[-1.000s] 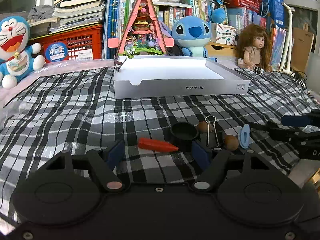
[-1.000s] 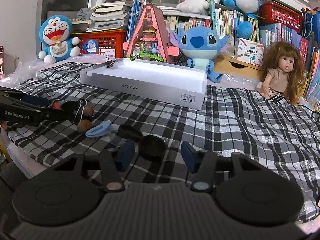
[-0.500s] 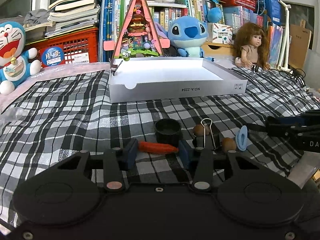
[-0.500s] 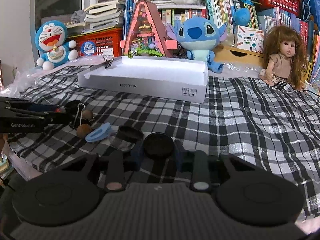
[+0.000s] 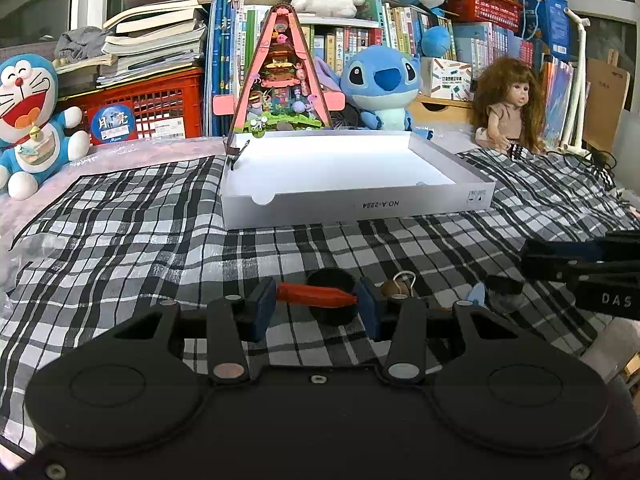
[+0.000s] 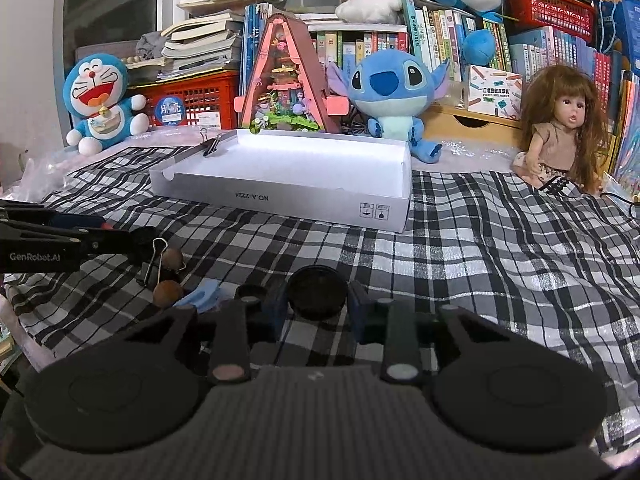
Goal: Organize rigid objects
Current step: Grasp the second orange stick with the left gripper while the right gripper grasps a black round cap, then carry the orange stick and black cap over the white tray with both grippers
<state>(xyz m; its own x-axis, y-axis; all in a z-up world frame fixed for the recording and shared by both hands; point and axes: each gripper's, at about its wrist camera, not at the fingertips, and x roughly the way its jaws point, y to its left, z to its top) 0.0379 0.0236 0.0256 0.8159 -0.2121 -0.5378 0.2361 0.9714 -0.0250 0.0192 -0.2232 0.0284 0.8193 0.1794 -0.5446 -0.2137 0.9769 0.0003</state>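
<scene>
The left gripper (image 5: 316, 308) has its blue fingers (image 5: 264, 304) pinching a red-orange peg (image 5: 316, 295) by its two ends, held level above the checked cloth (image 5: 132, 232). Just behind the peg stands a small black cup (image 5: 332, 282). The right gripper (image 6: 316, 312) has its fingers (image 6: 358, 312) pressed against the sides of a round black lid (image 6: 317, 292), standing on edge between them. Near it on the cloth lie two brown balls (image 6: 168, 294), a binder clip (image 6: 154, 260) and a pale blue piece (image 6: 202, 298). Farther back sits an open white box (image 5: 352, 204), another clip (image 6: 212, 145) on its far left rim. Behind the cloth are a Doraemon plush (image 6: 100, 100), a red crate (image 5: 160, 108), a triangular miniature house (image 5: 282, 76), a Stitch plush (image 6: 394, 92), a doll (image 6: 564, 132) and shelves of books (image 5: 492, 44).
</scene>
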